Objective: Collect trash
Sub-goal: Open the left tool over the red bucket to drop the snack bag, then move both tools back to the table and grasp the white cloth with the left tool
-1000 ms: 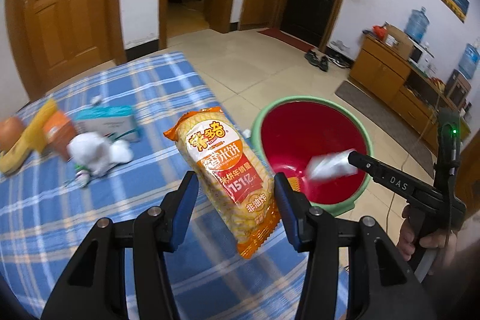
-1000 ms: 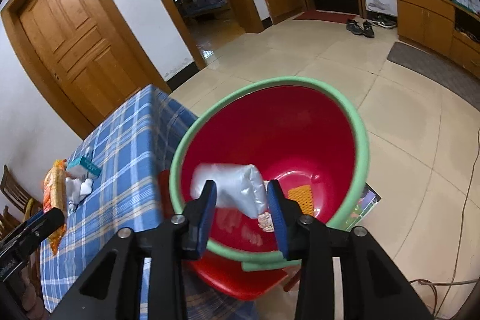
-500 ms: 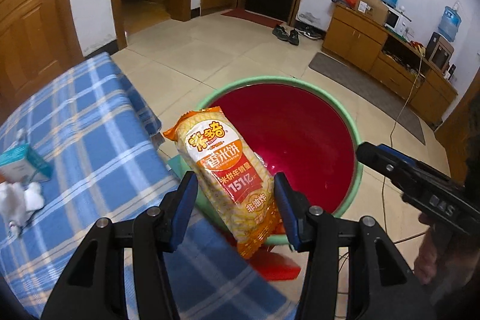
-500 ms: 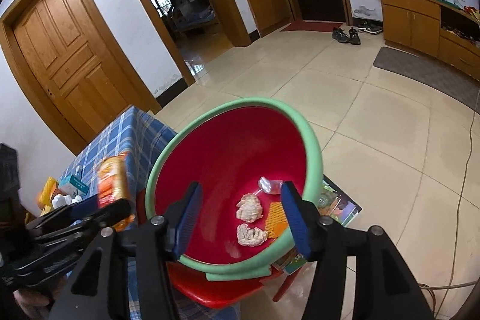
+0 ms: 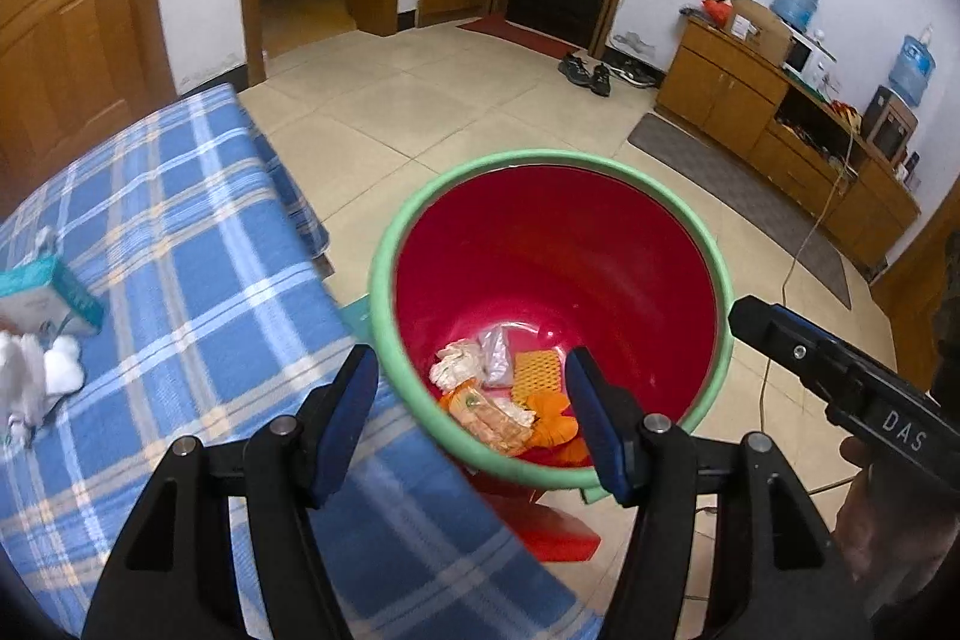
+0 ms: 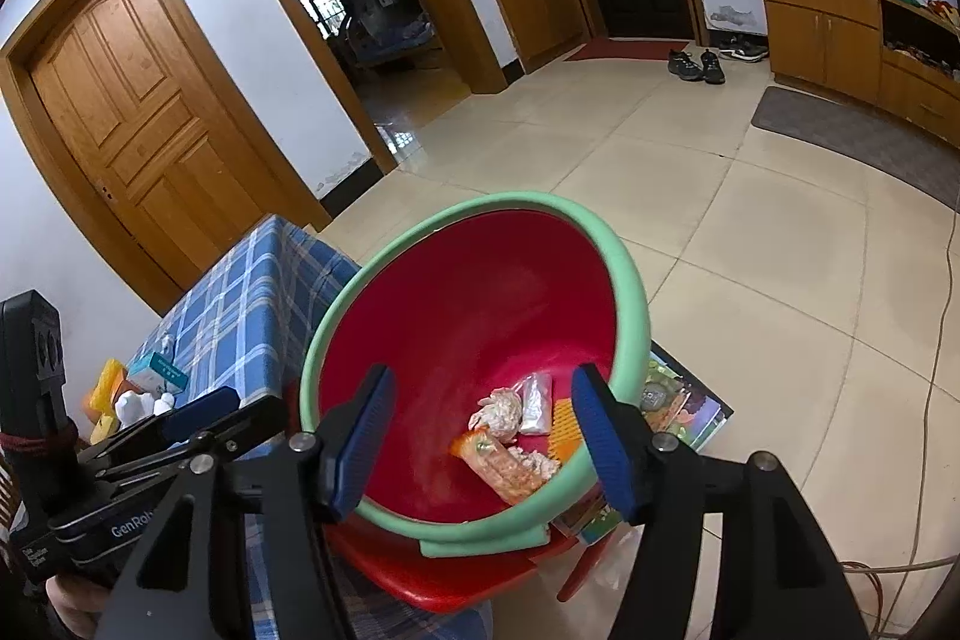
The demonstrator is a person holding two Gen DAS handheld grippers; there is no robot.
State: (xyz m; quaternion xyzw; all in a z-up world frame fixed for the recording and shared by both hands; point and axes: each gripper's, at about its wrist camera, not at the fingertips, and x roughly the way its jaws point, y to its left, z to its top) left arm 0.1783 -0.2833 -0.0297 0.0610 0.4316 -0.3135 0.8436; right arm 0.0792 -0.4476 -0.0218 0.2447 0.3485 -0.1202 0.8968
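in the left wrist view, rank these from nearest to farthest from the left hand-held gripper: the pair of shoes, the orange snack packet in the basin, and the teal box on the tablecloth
Measured from the left hand-held gripper, whose jaws have just been opening with nothing between them:
1. Orange snack packet, just ahead, lying in the red basin.
2. Teal box, far left on the blue checked tablecloth.
3. Pair of shoes, on the floor by the dark door.

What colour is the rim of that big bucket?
Pale green, around a red inside; the bucket shows best in the left wrist view.
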